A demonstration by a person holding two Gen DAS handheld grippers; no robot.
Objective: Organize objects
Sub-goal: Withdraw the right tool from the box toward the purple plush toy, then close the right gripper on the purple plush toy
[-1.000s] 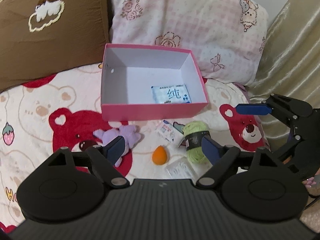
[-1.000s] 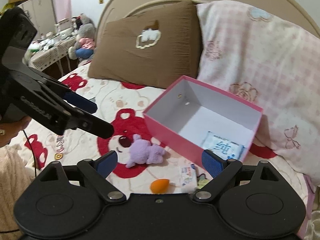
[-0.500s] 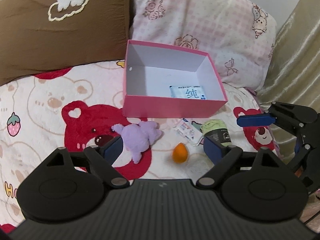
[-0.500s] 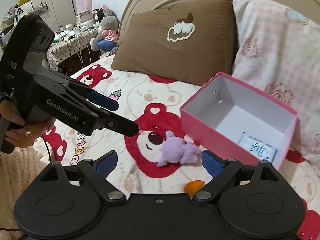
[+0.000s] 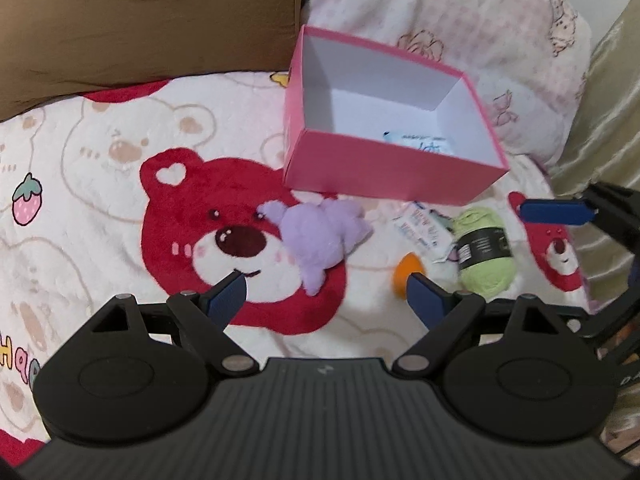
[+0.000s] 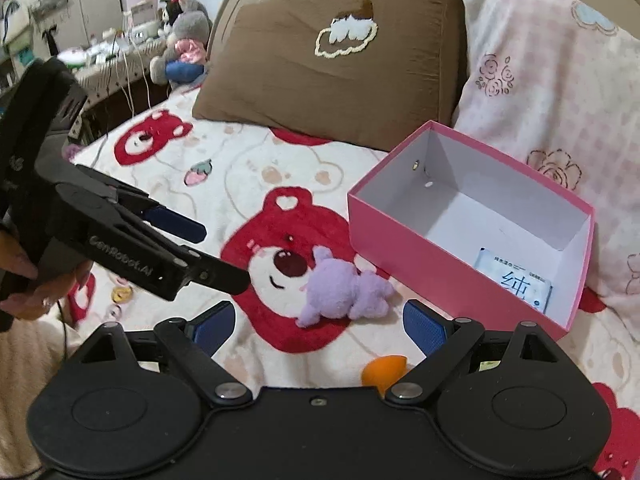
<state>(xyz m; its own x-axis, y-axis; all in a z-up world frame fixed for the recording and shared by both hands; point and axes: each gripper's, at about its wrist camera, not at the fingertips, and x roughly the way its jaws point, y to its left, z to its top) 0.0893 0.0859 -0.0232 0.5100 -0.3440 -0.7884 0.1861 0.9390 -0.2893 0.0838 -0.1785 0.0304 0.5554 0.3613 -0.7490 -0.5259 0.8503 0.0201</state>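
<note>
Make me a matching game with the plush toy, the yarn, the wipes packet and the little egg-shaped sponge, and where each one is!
Things:
1. purple plush toy
2. green yarn
3. wipes packet
4. orange sponge

Places:
A. inside the pink box
B. on the red bear's face
C. farthest right on the blanket, by a loose white packet
D. between plush and yarn

Pairs: 1-B, 2-C, 3-A, 4-D

Soft, even indoor light, no glare. The box (image 5: 384,176) throws a faint shadow inside. The left view smears with motion blur; the right stays sharper. Fisheye bends both edges.
</note>
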